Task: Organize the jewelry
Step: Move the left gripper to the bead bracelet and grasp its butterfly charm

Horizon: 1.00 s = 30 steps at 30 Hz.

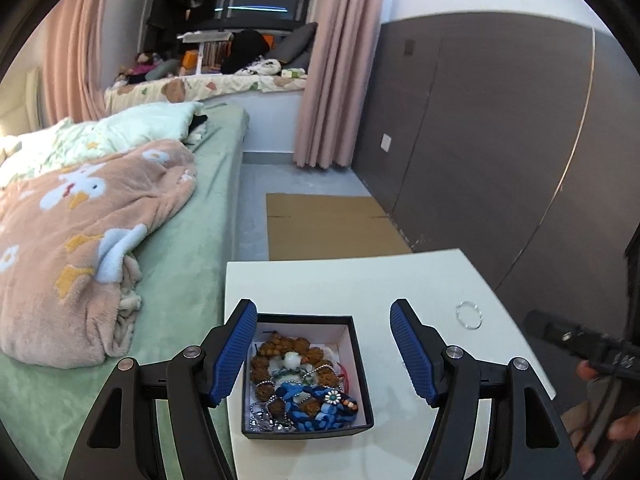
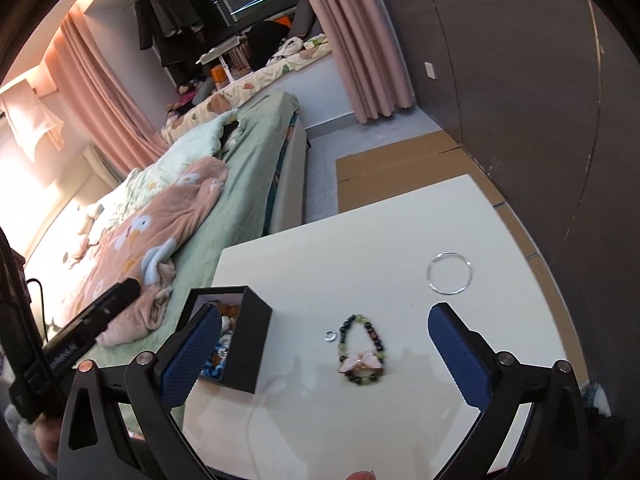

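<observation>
While both of my tongs hang spread wide and hold nothing, most of the jewelry already lies heaped in the square black cardboard box with the white lining, and three pieces are out on the white counter. My left tongs straddle that box, one blue pad over its bed-side wall and the other out past its far wall. My right tongs hover over the beaded bracelet with the pink butterfly charm, which lies just beside the box on the side away from the bed. A small silver ring lies nearly touching the bracelet, between it and the box, and a thin clear bangle lies well apart from the box, toward the dark wall.

I judge the bracelet is my next pick, and that is where trouble waits. It lies flat and limp, so my pads could scrape the counter and slide over the beads, or catch only one strand and let it swing loose. Closing beside the small ring could flick it toward the box or off the counter. The box looks light; if my left tongs nudge its wall, it could skid toward the edge next to the green bed. The heap inside could also snag a strand as I drop it in.
</observation>
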Motion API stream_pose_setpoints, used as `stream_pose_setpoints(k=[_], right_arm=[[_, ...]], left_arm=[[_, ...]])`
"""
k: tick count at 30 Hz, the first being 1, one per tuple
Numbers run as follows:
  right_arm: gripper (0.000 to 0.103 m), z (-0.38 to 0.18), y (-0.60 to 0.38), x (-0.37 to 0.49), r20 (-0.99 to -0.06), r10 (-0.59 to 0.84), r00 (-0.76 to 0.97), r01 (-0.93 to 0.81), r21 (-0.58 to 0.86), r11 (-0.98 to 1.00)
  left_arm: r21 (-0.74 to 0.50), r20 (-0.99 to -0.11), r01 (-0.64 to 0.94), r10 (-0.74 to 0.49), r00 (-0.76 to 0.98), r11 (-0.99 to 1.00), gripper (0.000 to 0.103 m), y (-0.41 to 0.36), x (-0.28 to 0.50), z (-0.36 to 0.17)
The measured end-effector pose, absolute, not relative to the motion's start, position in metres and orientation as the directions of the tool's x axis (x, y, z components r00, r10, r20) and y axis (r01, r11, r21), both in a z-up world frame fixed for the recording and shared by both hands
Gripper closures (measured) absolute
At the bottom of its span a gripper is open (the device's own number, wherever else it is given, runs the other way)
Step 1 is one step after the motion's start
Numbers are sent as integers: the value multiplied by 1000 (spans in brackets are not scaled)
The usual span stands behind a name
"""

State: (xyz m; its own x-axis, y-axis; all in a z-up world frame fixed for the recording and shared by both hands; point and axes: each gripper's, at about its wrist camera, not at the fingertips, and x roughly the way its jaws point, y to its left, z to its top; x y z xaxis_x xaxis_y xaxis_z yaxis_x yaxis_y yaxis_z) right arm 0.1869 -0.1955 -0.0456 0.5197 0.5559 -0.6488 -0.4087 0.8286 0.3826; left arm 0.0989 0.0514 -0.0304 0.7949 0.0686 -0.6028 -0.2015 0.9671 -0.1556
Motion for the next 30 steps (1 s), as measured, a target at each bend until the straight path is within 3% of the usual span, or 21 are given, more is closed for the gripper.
stream_pose_setpoints(k=[18,23,27,30], right_arm=[[0,-62,-275,208,-762,398,511,-204,342,917],[0,-60,-290,207,-752,408,517,-188,366,912],[0,-57,-303,205,-738,426,523,-176,395,901],[0,-59,-308,206,-741,416,526,-160,394,905]], left_arm=[[-60,-719,72,-93,688,996,32,-43,130,-65],[-55,-770,131,-125,626,990,28,-68,142,-83],[-46,-785,144,-124,607,989,15,-83,145,-94],[-41,-798,144,-119,591,989,13,-91,149,-102]])
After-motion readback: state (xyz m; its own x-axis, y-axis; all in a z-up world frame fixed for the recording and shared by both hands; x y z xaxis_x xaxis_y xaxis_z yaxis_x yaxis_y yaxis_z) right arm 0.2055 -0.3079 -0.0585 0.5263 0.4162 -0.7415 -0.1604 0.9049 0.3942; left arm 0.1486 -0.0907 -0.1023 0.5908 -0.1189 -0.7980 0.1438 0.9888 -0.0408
